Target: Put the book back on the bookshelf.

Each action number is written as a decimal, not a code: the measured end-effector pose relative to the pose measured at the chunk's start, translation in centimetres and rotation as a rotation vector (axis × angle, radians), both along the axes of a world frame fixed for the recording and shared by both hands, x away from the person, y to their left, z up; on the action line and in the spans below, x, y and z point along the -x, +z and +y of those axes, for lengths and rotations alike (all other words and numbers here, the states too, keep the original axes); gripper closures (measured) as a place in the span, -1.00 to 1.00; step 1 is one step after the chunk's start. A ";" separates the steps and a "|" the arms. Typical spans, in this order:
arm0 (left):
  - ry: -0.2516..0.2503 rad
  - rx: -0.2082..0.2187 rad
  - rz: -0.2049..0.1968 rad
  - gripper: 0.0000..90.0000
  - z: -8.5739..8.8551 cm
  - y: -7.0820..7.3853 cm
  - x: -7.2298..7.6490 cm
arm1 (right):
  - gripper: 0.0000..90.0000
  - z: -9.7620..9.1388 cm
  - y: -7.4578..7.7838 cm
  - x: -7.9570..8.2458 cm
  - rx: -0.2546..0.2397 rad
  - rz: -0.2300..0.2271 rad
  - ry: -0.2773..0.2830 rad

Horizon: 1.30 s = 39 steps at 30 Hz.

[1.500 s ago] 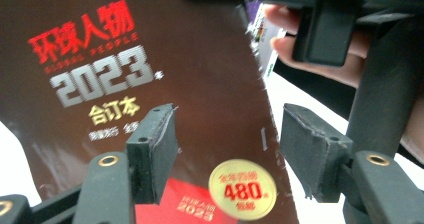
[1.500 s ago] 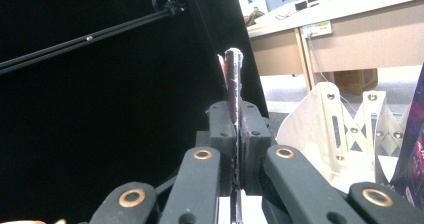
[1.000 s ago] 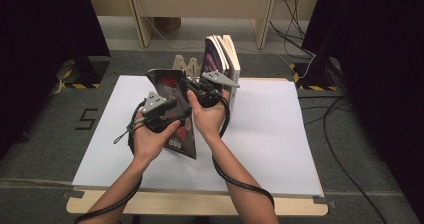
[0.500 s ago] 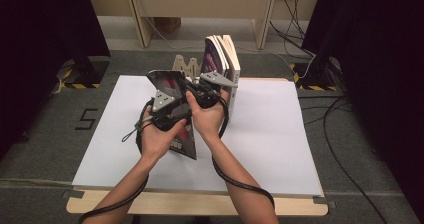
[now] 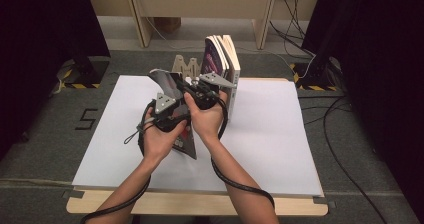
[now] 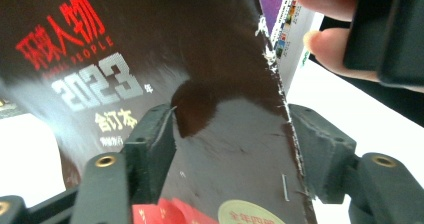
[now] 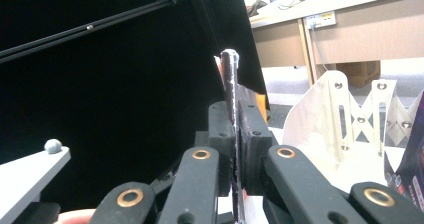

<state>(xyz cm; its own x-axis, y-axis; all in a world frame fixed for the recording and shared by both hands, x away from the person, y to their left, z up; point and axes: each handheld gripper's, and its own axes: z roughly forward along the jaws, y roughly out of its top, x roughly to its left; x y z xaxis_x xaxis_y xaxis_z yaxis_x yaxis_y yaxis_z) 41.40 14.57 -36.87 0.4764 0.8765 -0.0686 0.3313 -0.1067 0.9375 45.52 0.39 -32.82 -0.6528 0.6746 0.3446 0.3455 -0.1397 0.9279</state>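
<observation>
The dark glossy stapled magazine point(image 6: 220, 134) lies between the spread jaws of the left gripper point(image 5: 167, 115) and is pinched edge-on in the closed right gripper point(image 7: 235, 149), apparently mid-carry toward the wooden book rack point(image 5: 186, 66) ahead, which next needs an upright slot-in.

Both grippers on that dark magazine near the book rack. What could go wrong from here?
1. The right gripper pinches only the thin edge of the magazine; the floppy cover might slip out or crease.
2. The magazine's spine edge already looks frayed in the left gripper view; the left gripper straddles it there, so pulling could tear it further.
3. The upright books in the rack stand close by; a swing could knock them.
</observation>
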 end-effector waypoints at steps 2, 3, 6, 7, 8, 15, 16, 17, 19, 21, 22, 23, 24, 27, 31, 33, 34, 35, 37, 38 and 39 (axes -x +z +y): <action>-0.012 -0.003 -0.001 -0.05 0.2 -0.1 0.2 | 0.94 0.0 0.0 0.0 -0.001 0.001 0.006; -0.013 -0.004 -0.002 0.01 0.2 -0.1 0.2 | 0.94 -0.1 0.0 0.1 -0.003 0.005 0.008; -0.010 -0.012 -0.013 0.14 0.3 -0.1 0.5 | 0.94 0.0 0.0 0.1 -0.007 0.009 0.011; -0.007 -0.011 -0.016 0.17 0.3 -0.2 0.6 | 0.94 0.0 0.0 0.1 -0.007 0.008 0.012; -0.004 -0.013 -0.020 0.19 0.4 -0.2 0.7 | 0.94 0.0 0.0 0.1 -0.010 0.010 0.013; 0.051 -0.023 -0.044 0.00 0.0 -0.5 0.6 | 0.93 0.2 0.0 0.2 -0.010 0.000 0.010; 0.056 -0.023 -0.044 -0.06 0.0 -0.6 0.5 | 0.93 0.2 0.1 0.3 -0.014 0.005 0.011; 0.058 -0.033 -0.048 -0.10 0.0 -0.6 0.4 | 0.93 0.2 0.1 0.3 -0.017 0.004 0.011; 0.064 -0.036 -0.048 -0.16 -0.2 -0.6 0.3 | 0.94 0.2 0.2 0.2 -0.015 -0.003 0.011; 0.071 -0.051 -0.047 -0.19 -0.4 -0.8 0.2 | 0.94 0.3 0.2 0.2 -0.014 0.000 0.010; 0.074 -0.058 -0.047 -0.20 -0.4 -0.8 0.1 | 0.93 0.3 0.1 0.3 -0.018 0.009 0.011; 0.076 -0.066 -0.044 -0.19 -0.3 -0.9 0.0 | 0.93 0.3 0.1 0.2 -0.017 0.009 0.012; 0.077 -0.070 -0.044 -0.15 -0.3 -1.0 0.0 | 0.93 0.4 0.0 0.3 -0.019 0.013 0.014; 0.078 -0.067 -0.044 -0.01 0.1 -1.1 0.2 | 0.94 0.4 0.0 0.4 -0.019 0.017 0.028; 0.077 -0.047 -0.037 0.16 0.5 -1.1 0.6 | 0.93 0.6 0.0 0.5 -0.014 0.004 0.045; 0.083 -0.043 -0.043 0.23 0.6 -1.2 0.9 | 0.93 0.7 0.0 0.6 -0.017 0.010 0.055; 0.088 -0.041 -0.044 0.27 0.7 -1.2 1.1 | 0.93 0.7 0.0 0.6 -0.016 0.000 0.061; 0.094 -0.045 -0.046 0.31 0.8 -1.2 1.3 | 0.92 0.8 0.0 0.6 -0.012 -0.004 0.068; 0.107 -0.053 -0.051 0.38 1.0 -1.2 1.6 | 0.91 1.0 0.0 0.7 -0.003 -0.012 0.084; 0.118 -0.053 -0.051 0.43 1.1 -1.2 1.7 | 0.90 1.1 0.0 0.7 0.002 -0.017 0.093; 0.124 -0.057 -0.047 0.46 1.3 -1.1 1.8 | 0.88 1.3 0.0 0.8 0.005 -0.019 0.108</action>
